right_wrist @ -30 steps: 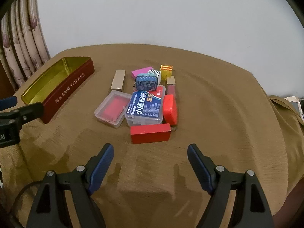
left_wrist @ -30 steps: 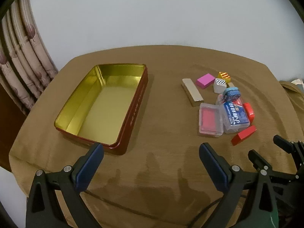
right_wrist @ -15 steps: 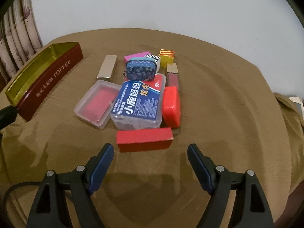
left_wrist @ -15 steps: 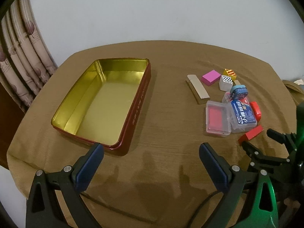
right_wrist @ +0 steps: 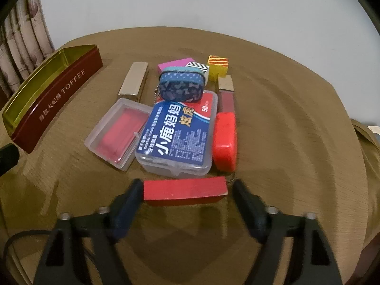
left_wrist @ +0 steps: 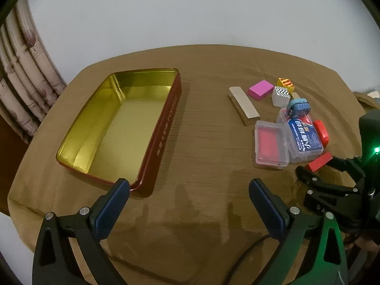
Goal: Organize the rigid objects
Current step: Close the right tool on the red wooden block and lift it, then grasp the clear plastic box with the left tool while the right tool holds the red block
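Note:
A red rectangular block (right_wrist: 185, 188) lies on the brown tablecloth at the near edge of a cluster of small objects. My right gripper (right_wrist: 187, 192) has come down around it, one finger at each end, and its jaws are closing. The left pad is at the block's end and a small gap shows at the right pad. The open red tin (left_wrist: 166, 123) with a gold inside sits empty at the left. My left gripper (left_wrist: 188, 187) hovers open over bare cloth by the tin's near corner, holding nothing.
Behind the red block lie a clear box with a blue label (right_wrist: 178, 135), a clear case with a red insert (right_wrist: 118, 130), a red oval case (right_wrist: 224, 137), a blue patterned pouch (right_wrist: 181, 85), a gold bar (right_wrist: 134, 80) and small cubes (right_wrist: 217, 65). A curtain (left_wrist: 21, 90) hangs at the left.
My right gripper moved forward and down until the red block came between its fingers, and its jaws narrowed. The left gripper stayed open and barely shifted.

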### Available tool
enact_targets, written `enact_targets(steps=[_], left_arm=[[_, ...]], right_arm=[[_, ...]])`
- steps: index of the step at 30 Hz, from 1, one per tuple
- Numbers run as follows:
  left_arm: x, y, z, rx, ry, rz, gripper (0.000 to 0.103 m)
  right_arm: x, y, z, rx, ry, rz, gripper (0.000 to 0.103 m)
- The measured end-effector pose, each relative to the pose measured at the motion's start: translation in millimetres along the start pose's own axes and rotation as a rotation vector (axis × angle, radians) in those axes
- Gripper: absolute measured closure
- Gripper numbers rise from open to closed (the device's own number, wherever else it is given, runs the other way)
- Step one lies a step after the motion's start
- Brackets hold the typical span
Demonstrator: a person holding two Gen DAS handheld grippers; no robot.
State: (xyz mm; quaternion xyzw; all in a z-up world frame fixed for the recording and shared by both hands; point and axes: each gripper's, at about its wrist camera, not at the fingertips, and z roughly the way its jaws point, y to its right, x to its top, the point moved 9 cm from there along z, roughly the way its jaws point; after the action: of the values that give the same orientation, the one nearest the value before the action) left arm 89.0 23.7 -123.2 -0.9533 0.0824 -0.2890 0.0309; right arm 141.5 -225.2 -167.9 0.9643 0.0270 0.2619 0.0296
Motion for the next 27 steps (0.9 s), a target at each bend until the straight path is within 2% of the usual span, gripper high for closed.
enact_targets(steps=[7, 19, 23, 27], left_arm=[[4.5, 19.5, 5.7, -0.035, -0.014, 0.042, 0.003], [16.2, 82.9, 29.2, -0.207, -0.067, 0.168, 0.003], [17.3, 94.5, 43.1, -0.215, -0.105, 0.199, 0.003], [20.2, 95.8, 58.5, -0.222, -0.141, 0.179, 0.003]], right_arm=[[-3.6, 7.2, -2.5, 0.004, 0.006, 0.034, 0.042], [-35.5, 36.5, -19.0, -0.040, -0.036, 0.093, 0.042], [-35.6, 38.3, -17.4, -0.028, -0.041, 0.106, 0.042], [-37.1, 38.3, -19.2, -0.024, -0.039, 0.102, 0.042]])
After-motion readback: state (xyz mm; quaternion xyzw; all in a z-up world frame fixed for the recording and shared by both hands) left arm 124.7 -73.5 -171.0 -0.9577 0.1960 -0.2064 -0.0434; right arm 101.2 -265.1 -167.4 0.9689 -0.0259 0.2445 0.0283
